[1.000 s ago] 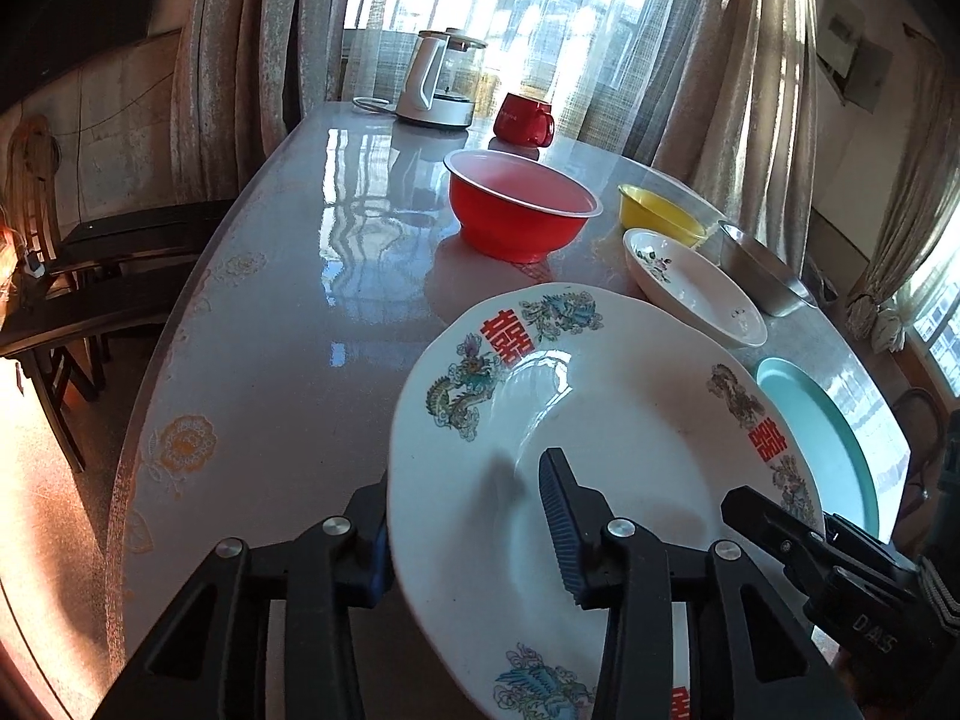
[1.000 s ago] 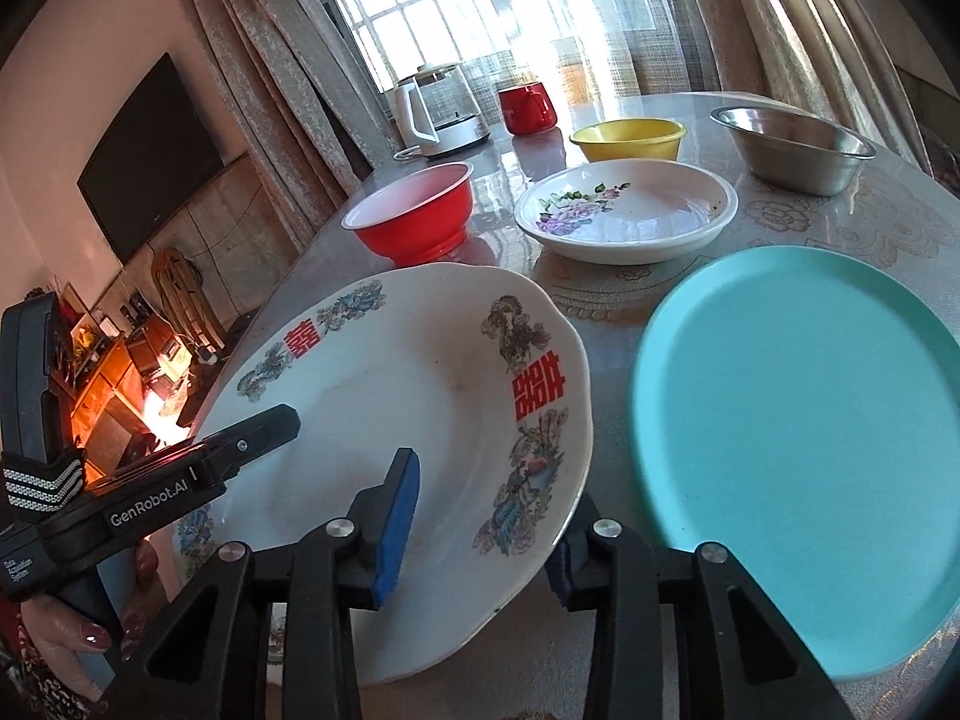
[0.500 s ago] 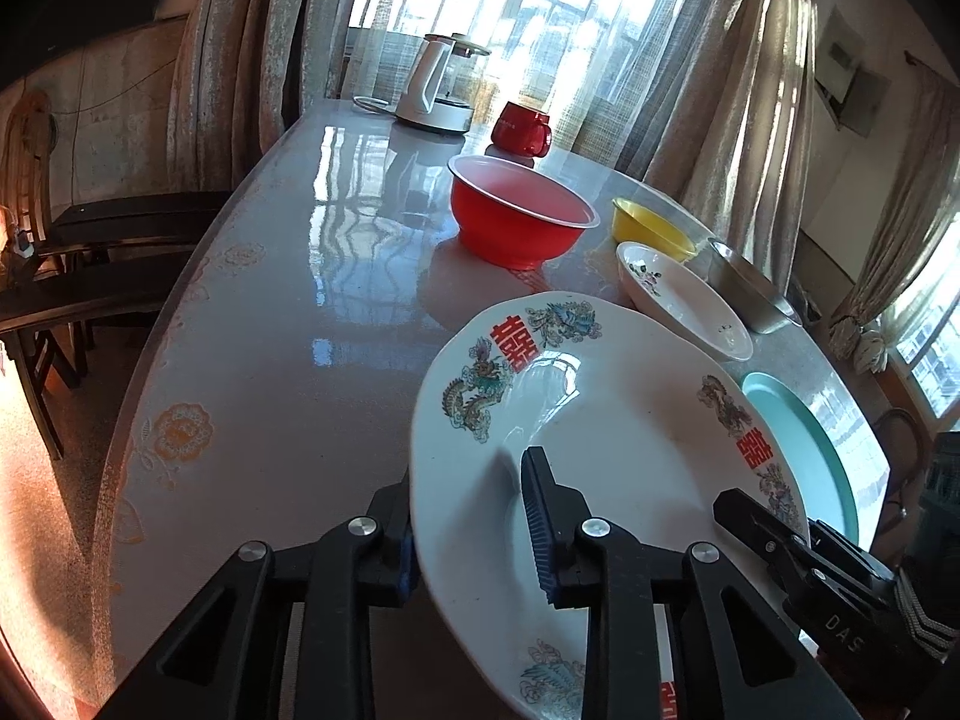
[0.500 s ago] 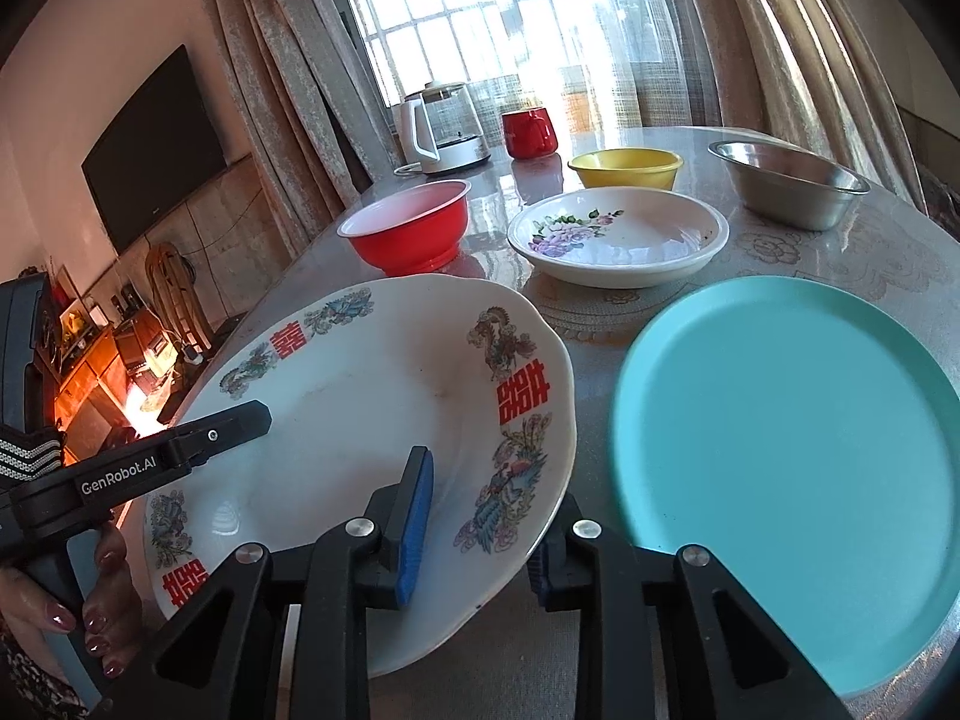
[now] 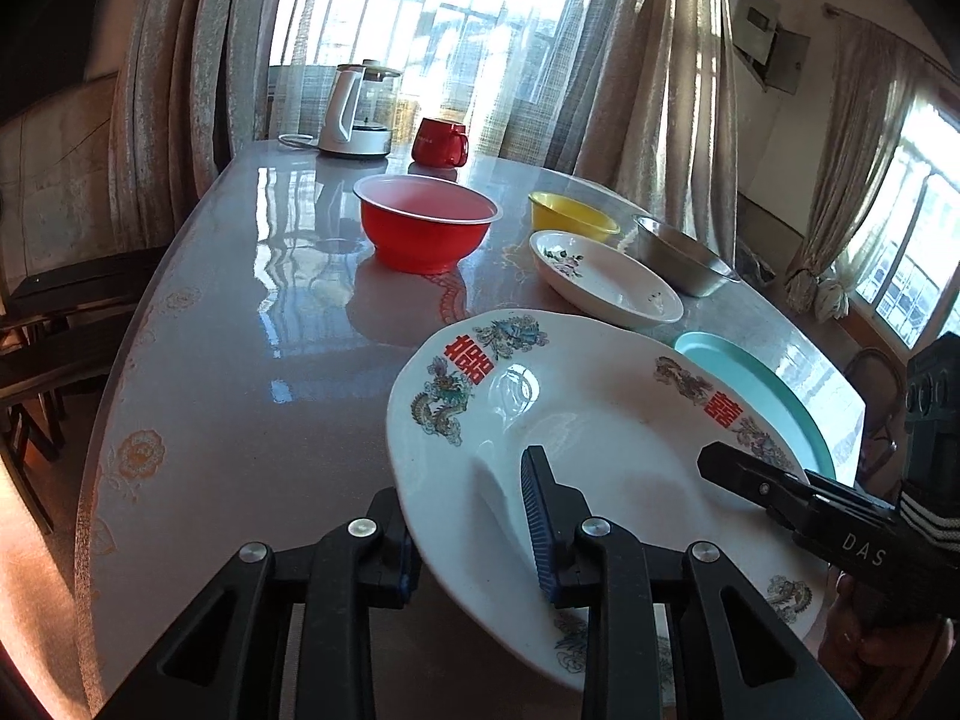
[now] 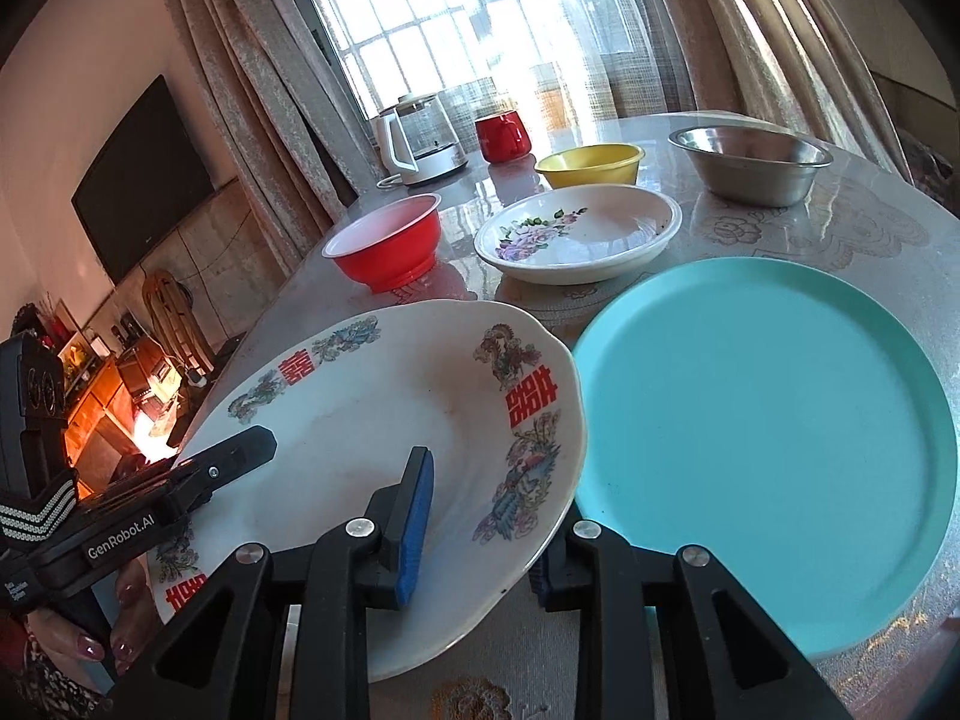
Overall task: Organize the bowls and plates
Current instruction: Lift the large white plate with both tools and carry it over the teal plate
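A large white plate with red characters and dragon prints (image 5: 600, 420) (image 6: 390, 408) is held off the table by both grippers. My left gripper (image 5: 468, 516) is shut on its left rim. My right gripper (image 6: 486, 510) is shut on its right rim; it shows in the left wrist view (image 5: 756, 480). The plate's right edge hangs just over the teal plate (image 6: 762, 414) (image 5: 756, 384), which lies flat on the table. A red bowl (image 6: 387, 249), a flowered white dish (image 6: 579, 228), a yellow bowl (image 6: 591, 163) and a steel bowl (image 6: 750, 162) stand farther back.
A white kettle (image 5: 357, 111) and a red mug (image 5: 438, 141) stand at the table's far end by the curtained window. Dark chairs (image 5: 54, 312) are left of the glossy table (image 5: 240, 330). A TV (image 6: 144, 180) hangs on the left wall.
Both grippers have raised the big plate and carried it toward the teal plate; its right rim now overlaps the teal plate's left edge.
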`<state>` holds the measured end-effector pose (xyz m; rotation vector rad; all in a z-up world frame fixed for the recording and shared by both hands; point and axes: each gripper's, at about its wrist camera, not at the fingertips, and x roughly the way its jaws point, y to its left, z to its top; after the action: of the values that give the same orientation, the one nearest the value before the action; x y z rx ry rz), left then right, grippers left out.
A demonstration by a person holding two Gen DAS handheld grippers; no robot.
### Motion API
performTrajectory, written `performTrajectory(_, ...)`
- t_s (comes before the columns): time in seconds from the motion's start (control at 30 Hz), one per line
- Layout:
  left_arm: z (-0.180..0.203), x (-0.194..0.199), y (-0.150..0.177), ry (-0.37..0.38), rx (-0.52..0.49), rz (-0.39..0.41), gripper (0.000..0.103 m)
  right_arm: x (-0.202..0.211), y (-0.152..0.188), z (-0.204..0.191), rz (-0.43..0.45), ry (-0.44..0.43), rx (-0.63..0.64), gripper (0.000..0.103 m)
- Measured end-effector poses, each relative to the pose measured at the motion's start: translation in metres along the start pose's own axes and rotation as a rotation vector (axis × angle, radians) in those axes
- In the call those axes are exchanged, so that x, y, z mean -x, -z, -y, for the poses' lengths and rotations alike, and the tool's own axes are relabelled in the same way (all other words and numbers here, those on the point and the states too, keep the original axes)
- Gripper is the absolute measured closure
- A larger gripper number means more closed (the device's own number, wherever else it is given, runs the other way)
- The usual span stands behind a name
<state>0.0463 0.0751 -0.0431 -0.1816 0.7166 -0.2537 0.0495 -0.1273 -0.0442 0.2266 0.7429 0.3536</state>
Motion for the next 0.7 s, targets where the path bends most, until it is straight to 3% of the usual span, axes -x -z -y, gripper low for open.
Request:
performTrajectory(0.33, 0.010, 0.002, 0.000, 0.015, -0.007, 0.021, 0.073, 0.021, 0.005, 0.002, 0.033, 0.008, 0.023, 0.076)
performTrajectory(0.7, 0.049, -0.001, -0.014, 0.041, -0.074, 0.036, 0.073, 0.046, 0.002, 0.023, 0.076, 0.044, -0.018, 0.076)
